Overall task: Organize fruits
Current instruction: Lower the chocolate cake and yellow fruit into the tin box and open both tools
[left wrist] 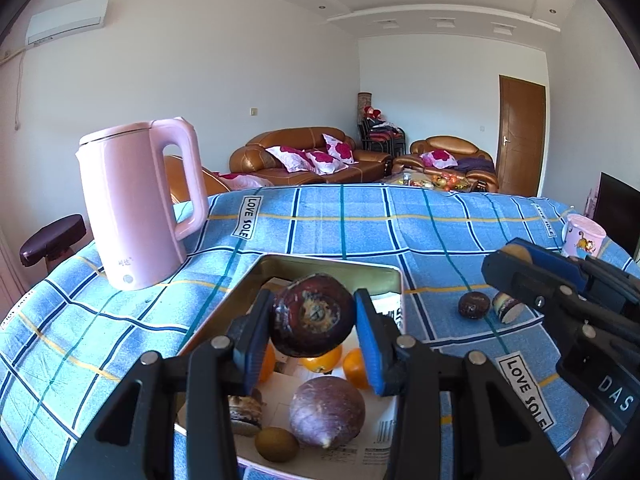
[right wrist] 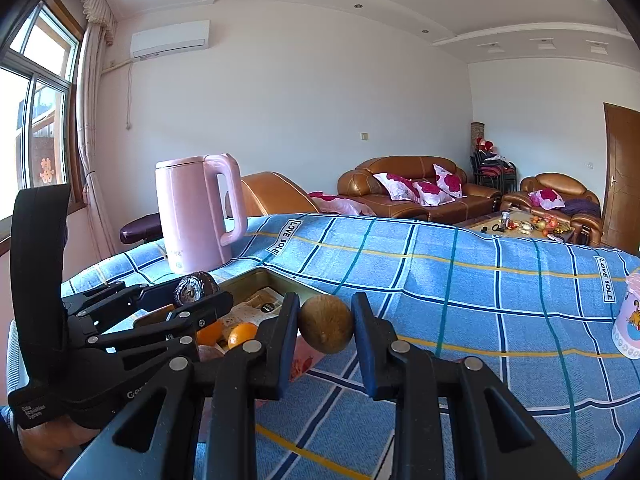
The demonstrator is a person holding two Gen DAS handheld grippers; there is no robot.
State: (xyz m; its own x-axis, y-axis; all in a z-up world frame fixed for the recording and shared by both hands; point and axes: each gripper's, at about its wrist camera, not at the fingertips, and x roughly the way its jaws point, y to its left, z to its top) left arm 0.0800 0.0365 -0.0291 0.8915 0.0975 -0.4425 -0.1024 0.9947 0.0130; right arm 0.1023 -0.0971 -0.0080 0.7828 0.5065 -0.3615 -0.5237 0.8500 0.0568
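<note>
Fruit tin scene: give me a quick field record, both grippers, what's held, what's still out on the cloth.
left gripper: shut on dark purple fruit, held above the tin
right gripper: shut on kiwi, over the cloth beside the tin
tin: open, paper-lined; holds oranges, a purple fruit, a kiwi, one banded item
loose on cloth: small dark fruit, cut piece
kettle: pink, upright, behind the tin
cup: far right edge

Tin [left wrist: 384, 276] contents partly behind left tool [left wrist: 314, 316].
</note>
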